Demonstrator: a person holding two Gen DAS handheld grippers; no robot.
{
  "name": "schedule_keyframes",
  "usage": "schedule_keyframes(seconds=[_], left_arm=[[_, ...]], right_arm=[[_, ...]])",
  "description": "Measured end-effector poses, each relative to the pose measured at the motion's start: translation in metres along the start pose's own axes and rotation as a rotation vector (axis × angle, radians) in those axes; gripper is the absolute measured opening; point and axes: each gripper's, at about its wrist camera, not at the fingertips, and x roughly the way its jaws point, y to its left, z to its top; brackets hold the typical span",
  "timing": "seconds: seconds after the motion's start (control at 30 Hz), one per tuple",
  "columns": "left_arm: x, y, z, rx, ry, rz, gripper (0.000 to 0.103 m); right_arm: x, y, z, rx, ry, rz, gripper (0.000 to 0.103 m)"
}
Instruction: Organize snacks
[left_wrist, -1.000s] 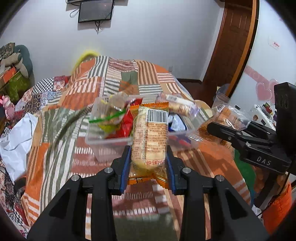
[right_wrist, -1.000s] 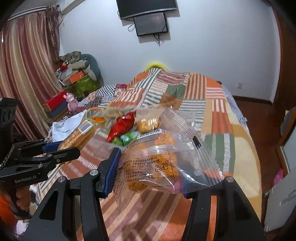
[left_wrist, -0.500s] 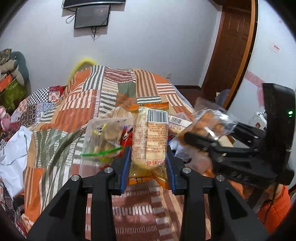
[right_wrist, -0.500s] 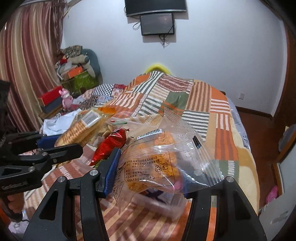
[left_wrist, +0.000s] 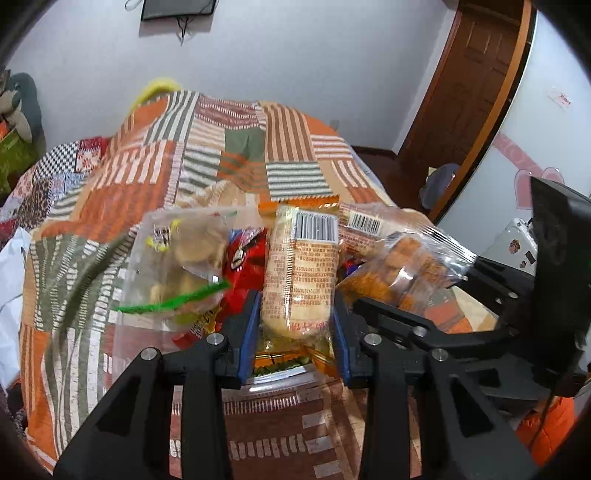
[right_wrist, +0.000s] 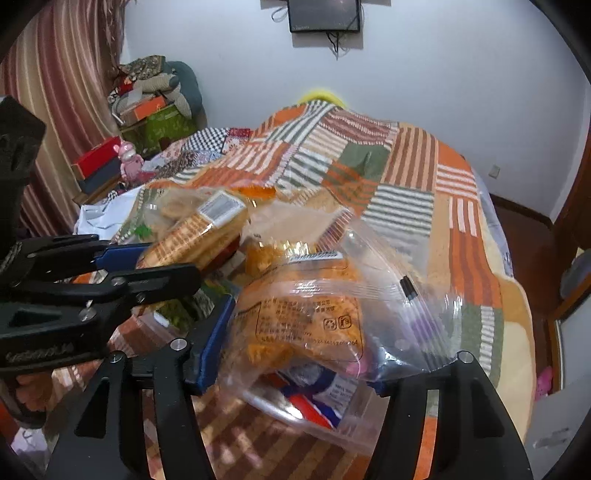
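Note:
My left gripper (left_wrist: 295, 332) is shut on a long biscuit packet (left_wrist: 301, 266) with a barcode, held upright over a clear plastic container (left_wrist: 280, 380) of snacks. In the right wrist view the left gripper (right_wrist: 166, 262) comes in from the left with the same biscuit packet (right_wrist: 199, 236). My right gripper (right_wrist: 295, 362) has its jaws opening. A clear zip bag of orange snacks (right_wrist: 306, 314) lies loosely between them, sagging onto the container (right_wrist: 332, 432). The left wrist view shows that zip bag (left_wrist: 402, 266) at the right, beside the biscuit packet.
The container sits on a bed with a striped patchwork quilt (left_wrist: 240, 155). It holds a zip bag of pale cookies (left_wrist: 184, 266) with a green seal and a red packet (left_wrist: 243, 266). A door (left_wrist: 461, 92) stands at the right, boxes and a curtain (right_wrist: 55, 92) at the left.
Both grippers came forward and down over the container and closer together. The right jaws widened and the orange snack bag sagged lower. The left grip on the biscuit packet is unchanged.

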Motion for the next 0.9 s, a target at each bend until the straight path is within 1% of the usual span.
schedule_keyframes(seconds=[0.13, 0.17, 0.2, 0.27, 0.33, 0.4, 0.5, 0.6, 0.73, 0.9], left_arm=[[0.003, -0.004, -0.005, 0.01, 0.028, 0.012, 0.037], [0.003, -0.004, -0.006, 0.013, 0.032, 0.011, 0.039], [-0.001, -0.006, -0.007, 0.018, 0.03, 0.007, 0.042], [-0.009, -0.01, -0.009, 0.027, 0.01, 0.011, 0.056], [-0.019, -0.013, -0.01, 0.039, -0.014, 0.017, 0.06], [-0.031, -0.017, -0.011, 0.054, -0.038, 0.026, 0.061], [-0.047, -0.019, -0.011, 0.05, -0.064, 0.03, 0.062], [-0.065, -0.02, -0.011, 0.042, -0.095, 0.037, 0.062], [-0.097, -0.022, -0.011, 0.039, -0.166, 0.051, 0.062], [-0.145, -0.028, -0.013, 0.026, -0.28, 0.064, 0.062]], right_arm=[[-0.009, -0.004, -0.007, 0.028, 0.004, 0.013, 0.062], [-0.011, -0.006, -0.009, 0.033, 0.002, 0.012, 0.063], [-0.015, -0.007, -0.01, 0.041, 0.0, 0.012, 0.063], [-0.02, -0.009, -0.012, 0.051, -0.007, 0.014, 0.063], [-0.028, -0.008, -0.012, 0.052, -0.02, 0.008, 0.064], [-0.037, -0.007, -0.01, 0.046, -0.053, -0.003, 0.065], [-0.044, -0.004, -0.005, 0.031, -0.067, -0.03, 0.064], [-0.056, -0.002, -0.001, 0.039, -0.096, -0.033, 0.065], [-0.08, 0.002, 0.0, 0.046, -0.156, -0.041, 0.065], [-0.124, 0.013, 0.001, 0.044, -0.264, -0.052, 0.07]])
